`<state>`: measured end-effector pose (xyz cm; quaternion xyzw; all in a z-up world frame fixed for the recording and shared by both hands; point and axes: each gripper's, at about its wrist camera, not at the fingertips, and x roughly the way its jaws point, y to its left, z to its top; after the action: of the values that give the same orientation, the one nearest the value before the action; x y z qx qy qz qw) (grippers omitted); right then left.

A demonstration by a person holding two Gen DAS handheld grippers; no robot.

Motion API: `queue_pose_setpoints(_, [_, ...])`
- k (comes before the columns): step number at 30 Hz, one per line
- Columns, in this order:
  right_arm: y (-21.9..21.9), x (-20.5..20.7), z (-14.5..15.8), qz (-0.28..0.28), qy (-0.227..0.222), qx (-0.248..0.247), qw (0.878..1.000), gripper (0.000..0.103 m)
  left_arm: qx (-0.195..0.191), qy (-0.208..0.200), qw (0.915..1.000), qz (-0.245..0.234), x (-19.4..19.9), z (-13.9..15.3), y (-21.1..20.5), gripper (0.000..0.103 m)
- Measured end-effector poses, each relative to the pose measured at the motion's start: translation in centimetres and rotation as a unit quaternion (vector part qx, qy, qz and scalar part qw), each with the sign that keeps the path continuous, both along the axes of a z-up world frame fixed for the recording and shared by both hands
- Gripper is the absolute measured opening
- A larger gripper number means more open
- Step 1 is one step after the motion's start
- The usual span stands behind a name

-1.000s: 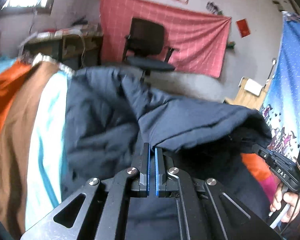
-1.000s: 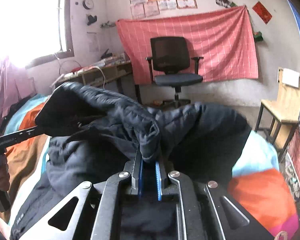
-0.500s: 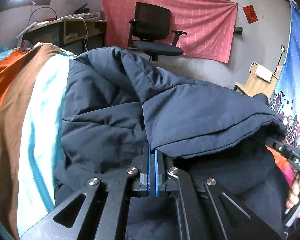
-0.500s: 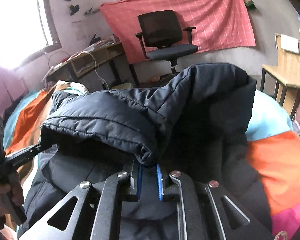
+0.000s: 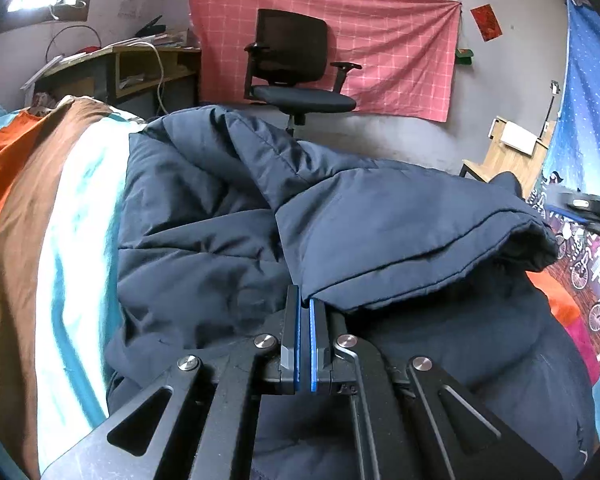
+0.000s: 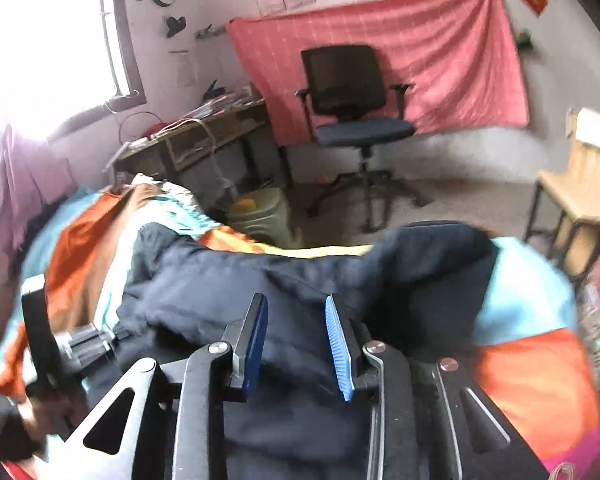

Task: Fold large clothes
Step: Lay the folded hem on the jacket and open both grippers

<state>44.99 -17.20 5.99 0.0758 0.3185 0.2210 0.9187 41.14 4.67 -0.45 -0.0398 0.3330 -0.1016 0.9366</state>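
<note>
Striped bedding [image 5: 40,240] in orange, brown, white and teal covers the bed we work over, and on it lies the dark navy padded jacket [image 5: 204,240], our landmark for everything else.

Nearest to us, at the jacket's near edge, our left tongs [image 5: 304,308] are clamped tight on the hem of a folded-over flap of the jacket, blue pads pressed together with the fabric's edge pinched at the tips. That flap lies doubled across the jacket's body, its stitched hem running away from the pads.

Our right tongs [image 6: 296,312] stand above the jacket's near side with a clear gap between the blue pads [image 6: 338,344]; they have just been opening, and nothing sits between them, the jacket lying loose beneath. The right view is blurred. Beside the jacket's left edge in that view we see the left tool and the hand [image 6: 4,420] that holds it.

Beyond the jacket, a black office chair [image 5: 296,68] stands before a red checked cloth [image 5: 400,52] hung on the wall. Left of the chair is a cluttered bench [image 5: 140,68]; right of it, a wooden chair [image 6: 576,184].
</note>
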Motion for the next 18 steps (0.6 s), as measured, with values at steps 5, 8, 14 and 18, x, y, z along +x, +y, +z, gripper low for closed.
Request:
queue_pose_setpoints(5, [2.2, 2.8, -3.5, 0.002, 0.036, -0.032, 0.999, 0.029, -0.008, 0.003, 0.9998, -0.018, 0.0, 0.5, 0.7, 0.002])
queue_pose_setpoints(8, [2.2, 3.6, -5.4, -0.006, 0.048, -0.036, 0.998, 0.029, -0.041, -0.002, 0.9989, -0.023, -1.0, 1.4, 2.2, 0.005])
queue_pose_setpoints(14, [2.2, 4.5, -6.6, -0.008, 0.053, -0.034, 0.998, 0.029, -0.044, -0.060, 0.9956, -0.056, -0.3, 5.5, 1.8, 0.031])
queue_pose_setpoints(18, [1.7, 4.4, -7.1, -0.004, 0.054, -0.026, 0.998, 0.029, -0.057, -0.018, 0.9949, -0.081, 4.6, 5.4, -0.4, 0.031])
